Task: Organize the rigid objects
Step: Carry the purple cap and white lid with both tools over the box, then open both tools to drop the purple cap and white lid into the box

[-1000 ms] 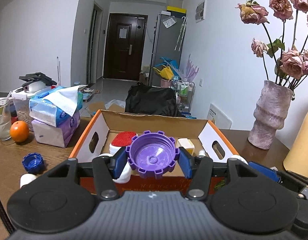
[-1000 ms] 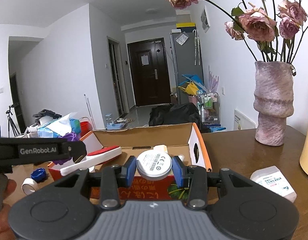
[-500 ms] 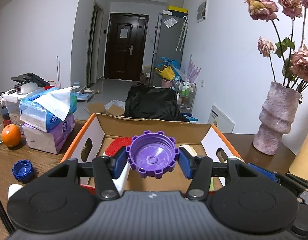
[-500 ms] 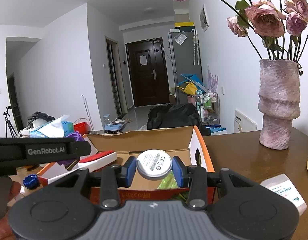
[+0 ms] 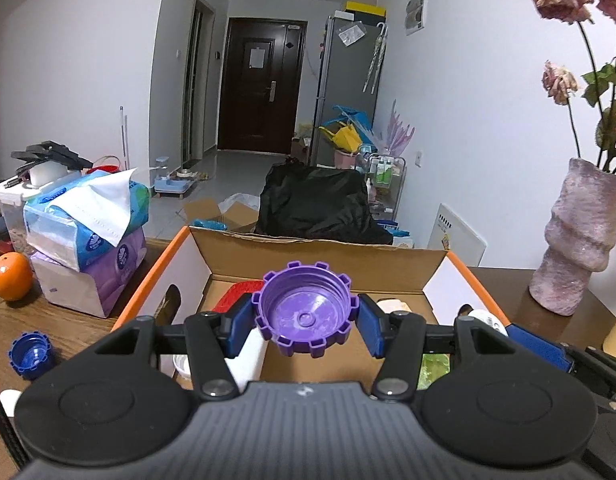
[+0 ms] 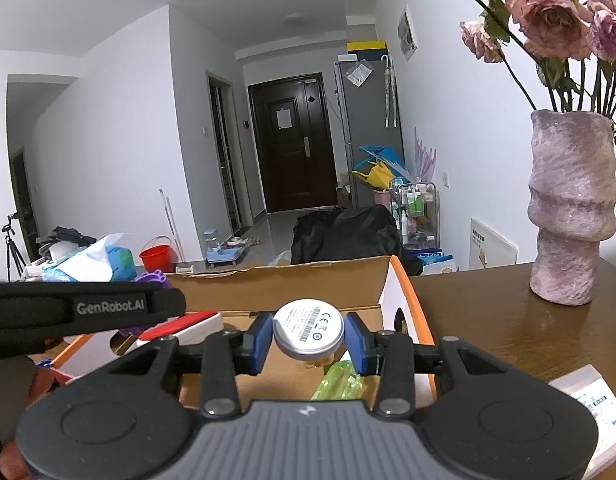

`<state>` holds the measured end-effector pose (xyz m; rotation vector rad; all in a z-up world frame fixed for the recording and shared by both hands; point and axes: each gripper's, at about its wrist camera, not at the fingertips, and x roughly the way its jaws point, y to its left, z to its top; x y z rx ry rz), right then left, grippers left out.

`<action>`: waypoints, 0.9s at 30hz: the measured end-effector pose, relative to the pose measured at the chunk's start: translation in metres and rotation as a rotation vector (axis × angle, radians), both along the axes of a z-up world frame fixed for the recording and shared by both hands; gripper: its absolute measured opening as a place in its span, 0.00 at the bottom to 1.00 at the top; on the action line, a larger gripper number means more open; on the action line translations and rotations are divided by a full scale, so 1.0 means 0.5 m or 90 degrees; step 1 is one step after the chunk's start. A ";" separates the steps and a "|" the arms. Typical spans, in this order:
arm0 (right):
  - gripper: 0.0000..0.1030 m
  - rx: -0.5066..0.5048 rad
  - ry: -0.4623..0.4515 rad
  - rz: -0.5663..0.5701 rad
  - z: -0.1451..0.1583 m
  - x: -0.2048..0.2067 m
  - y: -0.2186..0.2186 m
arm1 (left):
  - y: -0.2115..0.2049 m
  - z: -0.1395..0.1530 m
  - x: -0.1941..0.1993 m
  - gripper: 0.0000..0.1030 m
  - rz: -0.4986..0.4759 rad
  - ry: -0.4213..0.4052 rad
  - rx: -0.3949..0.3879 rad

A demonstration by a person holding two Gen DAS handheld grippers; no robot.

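My left gripper [image 5: 306, 322] is shut on a purple notched bottle cap [image 5: 306, 314], held hollow side toward the camera above the open cardboard box [image 5: 319, 250]. My right gripper [image 6: 308, 336] is shut on a white round disc [image 6: 308, 330] with a printed label, over the same cardboard box [image 6: 286, 286] near its right wall. Inside the box lie a red-topped white object [image 6: 184, 326], a green translucent item [image 6: 339, 380] and other small things, partly hidden by the grippers. The left gripper's body [image 6: 84, 308] crosses the right wrist view at left.
A blue cap [image 5: 30, 354], an orange [image 5: 11, 276] and stacked tissue packs [image 5: 88, 228] sit left of the box. A pink vase [image 6: 569, 216] with dried roses stands at the right, with a small white box [image 6: 589, 398] in front of it on the brown table [image 6: 487, 328].
Both grippers have moved forward over the box with their loads; the box interior now fills more of each view and the vase has slid toward the right edge.
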<state>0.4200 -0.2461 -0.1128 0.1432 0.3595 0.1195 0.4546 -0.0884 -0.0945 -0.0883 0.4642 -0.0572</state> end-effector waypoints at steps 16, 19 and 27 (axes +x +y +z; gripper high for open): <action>0.37 -0.009 0.009 -0.013 -0.021 0.061 -0.003 | -0.005 -0.021 0.071 0.54 0.017 0.014 0.018; 0.37 -0.013 0.012 -0.010 -0.026 0.071 0.000 | -0.005 -0.023 0.079 0.54 0.018 0.013 0.021; 0.38 -0.020 0.026 -0.002 -0.037 0.085 0.001 | 0.001 -0.027 0.091 0.54 0.011 0.025 0.023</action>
